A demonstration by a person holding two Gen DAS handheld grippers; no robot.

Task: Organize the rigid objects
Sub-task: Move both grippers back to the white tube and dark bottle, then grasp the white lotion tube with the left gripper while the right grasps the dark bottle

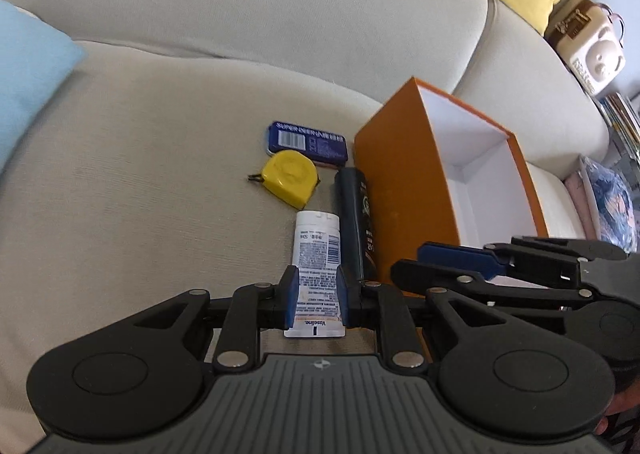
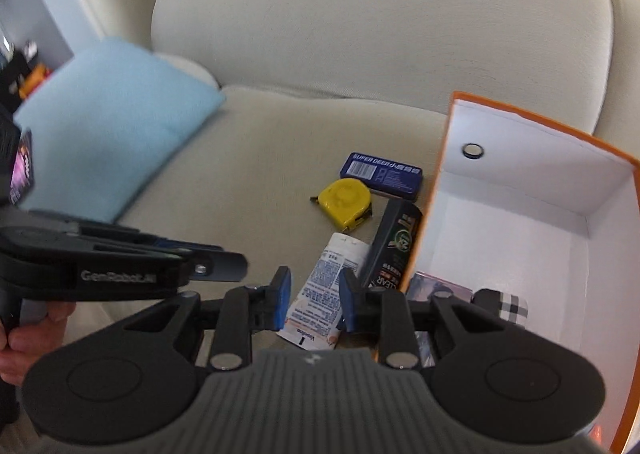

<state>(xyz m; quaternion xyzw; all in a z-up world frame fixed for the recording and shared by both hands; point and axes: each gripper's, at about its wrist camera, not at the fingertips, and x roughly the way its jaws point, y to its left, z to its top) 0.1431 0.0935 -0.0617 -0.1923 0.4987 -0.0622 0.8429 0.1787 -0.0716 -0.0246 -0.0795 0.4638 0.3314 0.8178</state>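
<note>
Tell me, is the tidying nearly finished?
Not yet, I think. Two things already lie in the orange box: a pinkish packet and a checked item. Nothing is in hand: the left tool and right tool hang empty above the Vaseline tube. On the sofa wait that tube, the dark bottle, the yellow tape measure and the blue tin.
</note>
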